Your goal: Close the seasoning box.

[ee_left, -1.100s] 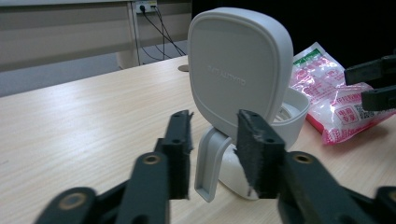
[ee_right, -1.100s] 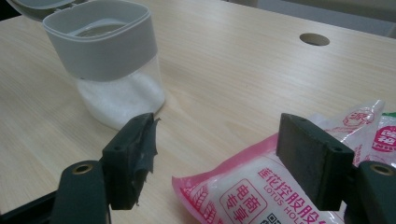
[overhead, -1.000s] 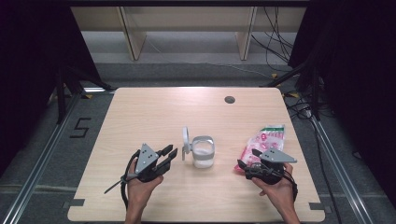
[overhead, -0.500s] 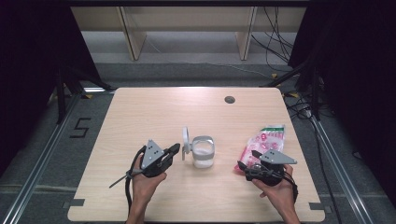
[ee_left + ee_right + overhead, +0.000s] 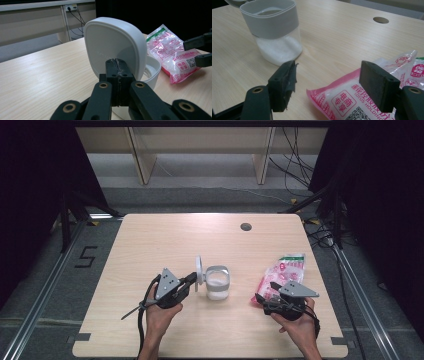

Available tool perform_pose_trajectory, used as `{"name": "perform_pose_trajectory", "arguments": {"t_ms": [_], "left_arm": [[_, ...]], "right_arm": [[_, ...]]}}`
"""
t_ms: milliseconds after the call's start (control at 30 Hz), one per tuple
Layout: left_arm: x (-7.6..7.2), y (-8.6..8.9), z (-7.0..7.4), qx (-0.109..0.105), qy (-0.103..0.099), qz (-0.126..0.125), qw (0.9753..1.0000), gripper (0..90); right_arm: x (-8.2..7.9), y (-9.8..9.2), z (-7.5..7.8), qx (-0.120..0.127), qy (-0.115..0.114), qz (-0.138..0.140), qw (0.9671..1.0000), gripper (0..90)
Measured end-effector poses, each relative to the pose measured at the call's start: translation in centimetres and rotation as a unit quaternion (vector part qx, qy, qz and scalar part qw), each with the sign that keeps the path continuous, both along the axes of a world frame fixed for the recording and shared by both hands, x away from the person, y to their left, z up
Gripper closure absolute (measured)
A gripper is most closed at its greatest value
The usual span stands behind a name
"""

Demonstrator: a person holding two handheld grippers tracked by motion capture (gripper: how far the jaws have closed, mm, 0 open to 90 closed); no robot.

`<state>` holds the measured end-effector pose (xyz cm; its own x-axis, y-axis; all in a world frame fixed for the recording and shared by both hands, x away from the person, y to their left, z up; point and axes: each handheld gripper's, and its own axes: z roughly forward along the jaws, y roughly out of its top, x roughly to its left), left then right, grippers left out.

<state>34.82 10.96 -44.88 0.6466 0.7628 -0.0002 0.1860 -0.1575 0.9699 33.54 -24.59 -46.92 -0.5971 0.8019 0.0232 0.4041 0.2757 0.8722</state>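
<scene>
A clear jar [image 5: 217,283] [image 5: 275,32] with a grey collar stands mid-table, partly filled with white granules. Its white hinged lid [image 5: 199,270] [image 5: 115,42] stands open and upright on the jar's left side. My left gripper [image 5: 192,279] [image 5: 117,63] is shut with nothing between its jaws, and its tips are at the lid's outer face. A pink and white bag [image 5: 284,271] [image 5: 352,100] of granules lies flat at the right. My right gripper [image 5: 260,298] [image 5: 329,82] is open, low over the bag's near corner, with one jaw on each side of it.
A round cable hole [image 5: 245,226] [image 5: 380,19] sits in the wooden table top [image 5: 150,245] at the far right. Shelf legs and cables lie on the floor beyond the table's far edge. Bare wood surrounds the jar on the left and far sides.
My left gripper has moved right and forward until its tips reach the upright lid. The right gripper, jar and bag have stayed put.
</scene>
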Motion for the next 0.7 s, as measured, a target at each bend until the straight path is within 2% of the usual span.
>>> {"name": "perform_pose_trajectory", "arguments": {"t_ms": [33,100,133,167,233,333,433,533,567,600,700], "left_arm": [[0.0,0.0,0.0,0.001,0.0,0.0,1.0,89.1],[0.0,-0.3,-0.1,-0.011,0.002,-0.001,0.9999,89.1],[0.0,-0.3,0.0,-0.002,0.0,0.0,1.0,89.1],[0.0,-0.3,0.0,-0.001,0.0,-0.002,1.0,89.1],[0.0,-0.5,0.0,-0.001,-0.001,-0.003,1.0,89.1],[0.0,-0.8,0.0,-0.004,0.002,-0.005,1.0,89.0],[0.1,-0.9,0.0,0.003,-0.002,-0.011,0.9999,89.0],[0.2,-1.1,0.0,-0.002,-0.004,-0.014,0.9999,89.0],[0.1,-1.2,0.0,-0.007,0.002,-0.011,0.9999,89.0],[0.2,-1.2,0.1,0.002,-0.002,-0.013,0.9999,89.0],[0.2,-1.4,0.1,0.003,-0.002,-0.015,0.9999,88.9]], "right_arm": [[0.0,0.0,0.0,0.0,-0.002,-0.001,1.0,30.4],[0.0,0.0,-0.1,-0.004,-0.006,-0.002,1.0,29.6],[-0.2,0.0,0.0,-0.001,0.002,-0.008,1.0,29.3],[-0.1,0.0,0.0,-0.003,-0.003,-0.001,1.0,29.0],[-0.2,0.0,0.0,0.004,0.002,-0.009,0.9999,27.6],[0.0,-0.1,-0.1,0.006,-0.002,-0.005,1.0,24.6],[0.0,-0.1,0.0,0.011,-0.003,-0.008,0.9999,22.9],[-0.1,-0.1,-0.1,0.009,-0.002,-0.005,0.9999,22.9],[-0.2,-0.1,-0.1,0.011,0.001,-0.014,0.9998,23.0],[-0.3,-0.1,0.0,0.014,0.004,-0.011,0.9998,23.1],[-0.3,-0.1,-0.1,0.004,-0.001,-0.006,1.0,23.3]]}}
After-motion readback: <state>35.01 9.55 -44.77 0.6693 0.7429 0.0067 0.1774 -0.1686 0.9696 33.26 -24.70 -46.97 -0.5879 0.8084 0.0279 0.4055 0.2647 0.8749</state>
